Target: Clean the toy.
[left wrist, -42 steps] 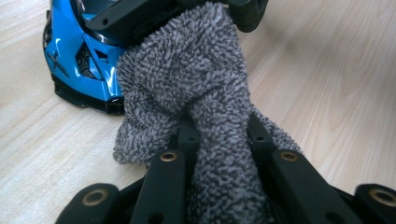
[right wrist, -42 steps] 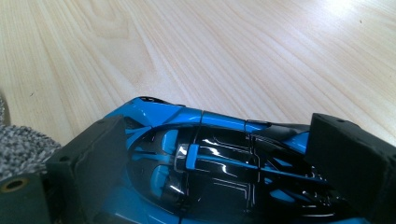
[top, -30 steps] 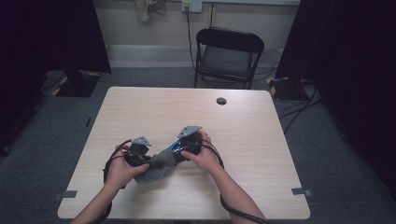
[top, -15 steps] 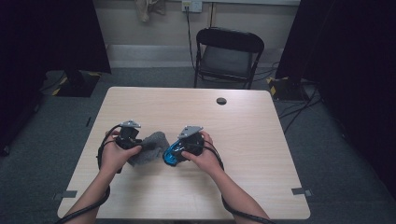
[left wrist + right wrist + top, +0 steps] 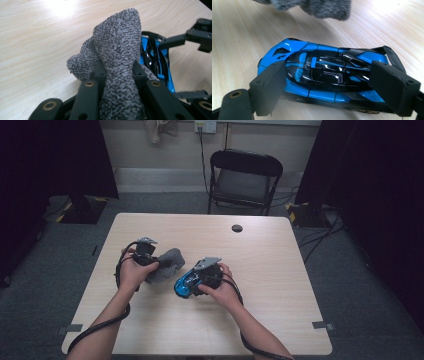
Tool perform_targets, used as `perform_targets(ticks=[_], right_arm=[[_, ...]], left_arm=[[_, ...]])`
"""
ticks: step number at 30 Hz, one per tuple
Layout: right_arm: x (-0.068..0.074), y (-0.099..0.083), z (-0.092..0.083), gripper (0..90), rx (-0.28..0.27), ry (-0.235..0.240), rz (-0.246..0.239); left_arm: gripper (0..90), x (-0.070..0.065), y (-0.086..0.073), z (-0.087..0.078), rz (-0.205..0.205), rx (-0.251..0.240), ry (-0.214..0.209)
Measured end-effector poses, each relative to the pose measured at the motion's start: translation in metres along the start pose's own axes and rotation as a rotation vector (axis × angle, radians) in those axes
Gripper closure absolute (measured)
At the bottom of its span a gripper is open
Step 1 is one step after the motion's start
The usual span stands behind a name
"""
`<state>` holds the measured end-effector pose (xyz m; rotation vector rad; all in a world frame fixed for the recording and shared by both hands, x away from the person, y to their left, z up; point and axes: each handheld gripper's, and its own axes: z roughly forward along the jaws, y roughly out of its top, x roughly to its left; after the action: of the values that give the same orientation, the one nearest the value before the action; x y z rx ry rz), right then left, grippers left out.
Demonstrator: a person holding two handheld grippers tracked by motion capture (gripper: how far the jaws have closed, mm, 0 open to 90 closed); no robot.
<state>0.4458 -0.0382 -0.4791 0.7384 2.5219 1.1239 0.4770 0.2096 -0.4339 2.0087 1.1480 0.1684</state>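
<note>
A blue and black toy car point(image 5: 182, 287) lies on the wooden table point(image 5: 280, 270), a little left of its middle. My right gripper point(image 5: 189, 284) is shut on the car point(image 5: 322, 67), one pad at its nose and one at its tail; the jaws have just been closing slightly on it. My left gripper point(image 5: 152, 264) is shut on a grey terry cloth point(image 5: 169, 262) and holds it just left of the car, apart from it. In the left gripper view the cloth point(image 5: 117, 42) rises from between the jaws, with the car point(image 5: 160, 62) behind it.
A small black round disc point(image 5: 237, 228) lies near the table's far edge. A black folding chair point(image 5: 245, 175) stands beyond the table. Cables trail from both grippers, and more run over the floor at the right.
My left gripper has carried the grey cloth to the left, off the car and away from it. The right hand and the car have stayed in place.
</note>
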Motion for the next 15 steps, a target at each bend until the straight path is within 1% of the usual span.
perform_targets(ticks=[2, 3, 5, 9, 10, 12, 15], right_arm=[[0.000, -0.001, 0.001, 14.0, -0.010, -0.011, 0.000], [0.000, -0.002, 0.001, 13.9, -0.014, -0.015, 0.003], [0.000, -0.004, 0.001, 13.8, -0.022, -0.020, 0.010], [-0.004, -0.006, 0.001, 13.3, -0.019, -0.005, 0.034], [-0.005, -0.006, 0.000, 13.5, -0.011, -0.001, 0.047], [-0.005, -0.007, 0.000, 13.6, -0.016, 0.000, 0.050], [-0.004, -0.006, 0.000, 13.6, -0.010, -0.003, 0.051]], left_arm=[[73.0, 0.001, 0.002, 0.006, -0.014, -0.012, 0.004], [73.0, 0.002, 0.003, 0.008, -0.004, -0.005, 0.001], [73.0, 0.001, 0.006, 0.015, 0.000, -0.013, -0.005], [72.9, -0.001, 0.012, 0.031, 0.017, -0.005, 0.014], [72.8, -0.002, 0.013, 0.035, 0.022, -0.006, 0.019], [72.7, -0.004, 0.011, 0.045, 0.046, 0.020, 0.028], [72.2, -0.007, 0.005, 0.057, 0.074, 0.036, 0.018]])
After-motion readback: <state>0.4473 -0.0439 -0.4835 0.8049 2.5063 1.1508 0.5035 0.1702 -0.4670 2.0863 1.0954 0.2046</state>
